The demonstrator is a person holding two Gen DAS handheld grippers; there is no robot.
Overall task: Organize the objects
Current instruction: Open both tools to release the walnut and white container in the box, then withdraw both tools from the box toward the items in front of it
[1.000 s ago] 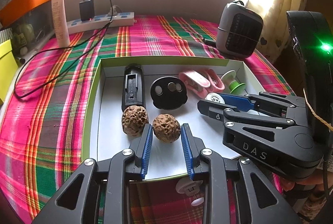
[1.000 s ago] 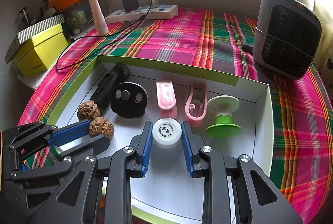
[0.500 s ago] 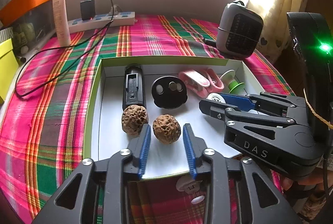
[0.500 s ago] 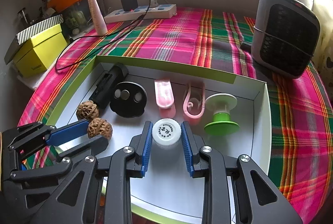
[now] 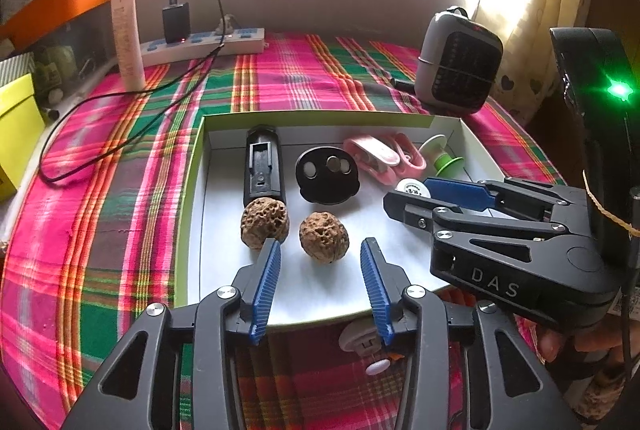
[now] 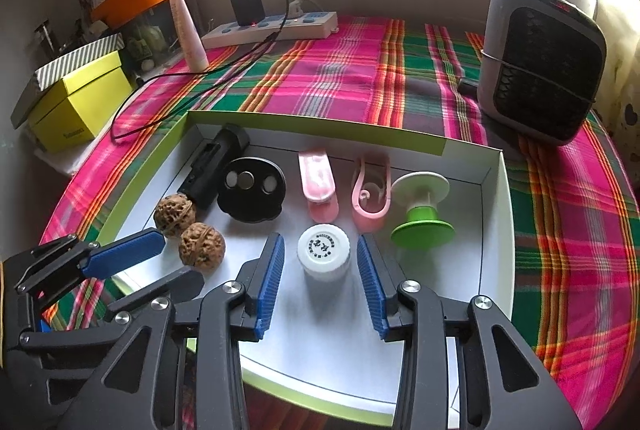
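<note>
Walnut (image 5: 324,237) looked hard, knobbly, light; best pinched across its middle. Left gripper (image 5: 318,280) and right gripper (image 6: 321,272) had just been opening, holding nothing; bottle (image 6: 324,257) stood free.

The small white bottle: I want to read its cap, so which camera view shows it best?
The right wrist view: the small white bottle stands whole between the open jaws of the right hand-held gripper, cap print facing the camera. In the left wrist view only a sliver of its cap shows behind that hand-held gripper's finger.
</note>
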